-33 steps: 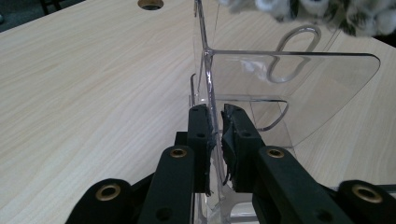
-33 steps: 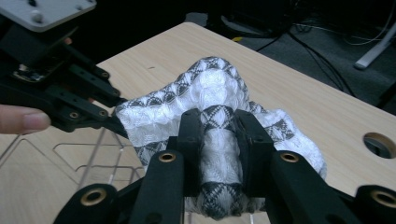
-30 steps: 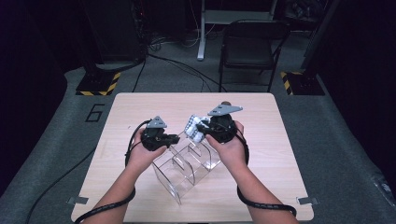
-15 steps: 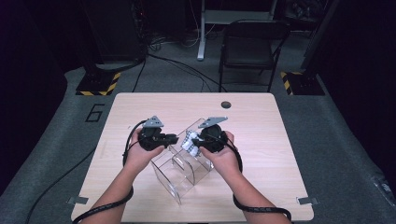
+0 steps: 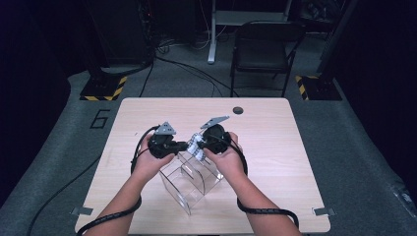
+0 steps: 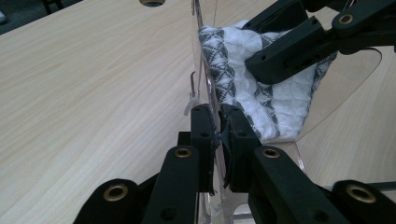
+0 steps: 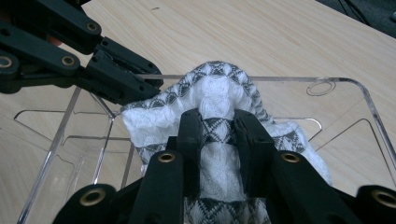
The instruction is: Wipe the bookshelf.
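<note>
2 hand-held grippers, 1 patterned cloth point(image 7: 219, 100), 1 clear acrylic organizer point(image 5: 189, 179).
Left hand-held gripper point(image 6: 218, 122) just closing, clamped on organizer wall; right hand-held gripper point(image 7: 219, 126) pinches cloth just ahead.

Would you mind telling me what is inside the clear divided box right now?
A white cloth with a grey triangle pattern, pinched by the right gripper, hangs into the clear box at its far end. The cloth hides whatever lies beneath it.
</note>
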